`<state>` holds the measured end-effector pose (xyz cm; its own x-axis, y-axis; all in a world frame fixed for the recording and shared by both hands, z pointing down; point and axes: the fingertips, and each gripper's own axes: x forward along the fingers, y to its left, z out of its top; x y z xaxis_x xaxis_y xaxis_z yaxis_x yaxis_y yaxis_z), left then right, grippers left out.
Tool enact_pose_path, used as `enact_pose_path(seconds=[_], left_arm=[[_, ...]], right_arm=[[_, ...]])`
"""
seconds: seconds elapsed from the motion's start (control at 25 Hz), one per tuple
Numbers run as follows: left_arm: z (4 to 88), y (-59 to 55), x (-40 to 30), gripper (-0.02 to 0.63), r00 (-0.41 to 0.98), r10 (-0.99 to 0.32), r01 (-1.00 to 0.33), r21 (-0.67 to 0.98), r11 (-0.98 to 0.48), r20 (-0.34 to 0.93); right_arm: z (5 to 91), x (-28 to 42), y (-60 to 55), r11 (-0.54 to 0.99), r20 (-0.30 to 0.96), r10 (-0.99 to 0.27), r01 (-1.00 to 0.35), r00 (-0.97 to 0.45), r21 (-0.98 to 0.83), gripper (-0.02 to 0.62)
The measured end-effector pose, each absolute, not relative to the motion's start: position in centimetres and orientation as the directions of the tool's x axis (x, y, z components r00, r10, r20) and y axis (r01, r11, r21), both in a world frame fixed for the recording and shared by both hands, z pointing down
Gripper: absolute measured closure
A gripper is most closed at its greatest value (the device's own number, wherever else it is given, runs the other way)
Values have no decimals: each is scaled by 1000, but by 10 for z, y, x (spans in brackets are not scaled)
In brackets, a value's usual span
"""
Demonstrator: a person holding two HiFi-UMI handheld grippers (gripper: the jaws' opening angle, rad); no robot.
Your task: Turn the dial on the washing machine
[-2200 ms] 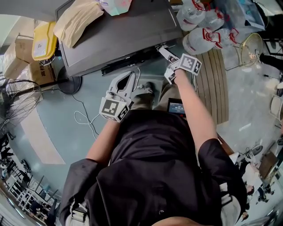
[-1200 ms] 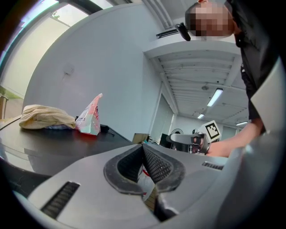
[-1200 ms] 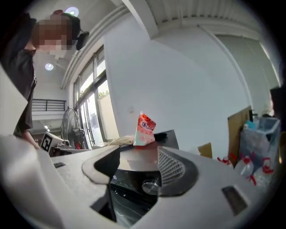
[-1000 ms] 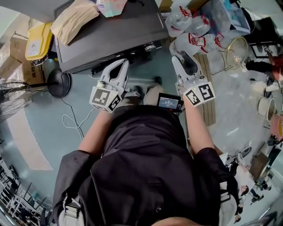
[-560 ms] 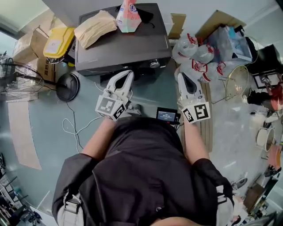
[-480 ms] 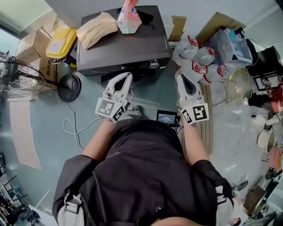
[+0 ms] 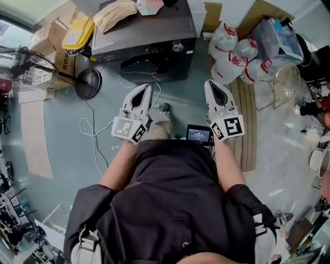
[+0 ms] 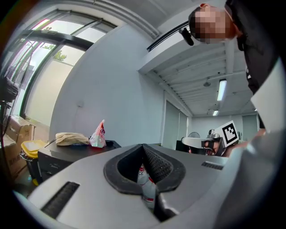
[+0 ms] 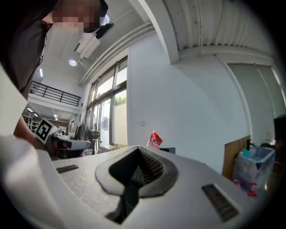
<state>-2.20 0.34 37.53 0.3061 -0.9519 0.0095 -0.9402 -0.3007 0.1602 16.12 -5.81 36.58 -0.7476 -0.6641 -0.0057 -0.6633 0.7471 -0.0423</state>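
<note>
The dark grey washing machine stands at the top of the head view, its round dial on the front panel. Both grippers hang over the floor well short of it, touching nothing. My left gripper is shut and empty, pointing toward the machine's door. My right gripper is shut and empty too, below and right of the dial. In the left gripper view the machine shows at left behind the shut gripper. The right gripper view shows its gripper shut.
A beige bag and a colourful pouch lie on the machine. Water bottles sit to its right, a wooden slat board on the floor below them. A fan, a yellow box and a loose cable are at left.
My right gripper has come off the dial, drawn back and shut. The person has stepped back, so the machine lies farther off. Both grippers now hang side by side.
</note>
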Motion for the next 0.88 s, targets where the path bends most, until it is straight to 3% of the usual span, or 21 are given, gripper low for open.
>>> enact_pose_path(seconds=[0.6, 0.88], left_arm=[[358, 110, -30, 612, 332, -943, -931, 172, -321, 36], [357, 173, -52, 612, 412, -911, -895, 179, -409, -18]], right_arm=[[378, 142, 65, 753, -7, -645, -635, -764, -170, 594], [381, 115, 132, 726, 62, -680, -683, -731, -88, 594]])
